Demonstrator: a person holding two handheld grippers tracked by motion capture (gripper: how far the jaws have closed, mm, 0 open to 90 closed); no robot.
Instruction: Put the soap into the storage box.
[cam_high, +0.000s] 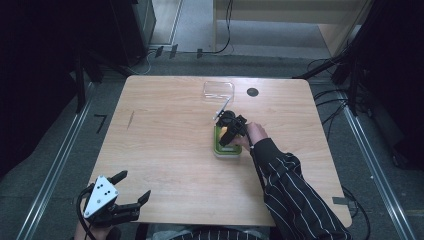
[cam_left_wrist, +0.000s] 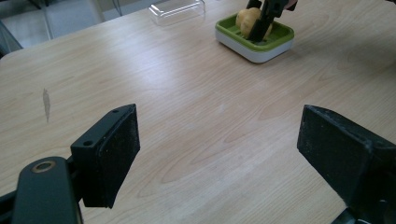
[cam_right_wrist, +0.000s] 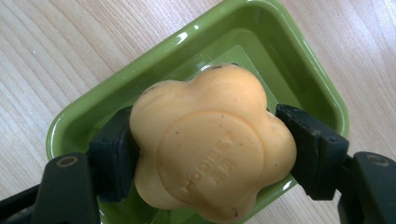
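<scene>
Right gripper view: soap pinched over its green dish

Right gripper view showed the flower-shaped orange soap (cam_right_wrist: 212, 144) clamped between the two black jaws, one pad on each side lobe, right over the green soap dish (cam_right_wrist: 299, 56). The bar looked stiff and fairly light, but its waxy, rounded skin would likely be slippery — the notches between lobes seemed the safest hold, and that was roughly where the pads sat. Whether the soap touched the dish floor could not be told.

From the high view, the right gripper (cam_high: 231, 131) stood at mid-table over the dish, with a clear lid (cam_high: 218, 90) lying apart behind it. The left gripper (cam_high: 131, 189) rested at the near table (cam_high: 165, 150) edge — jaws spread wide, holding nothing.
</scene>
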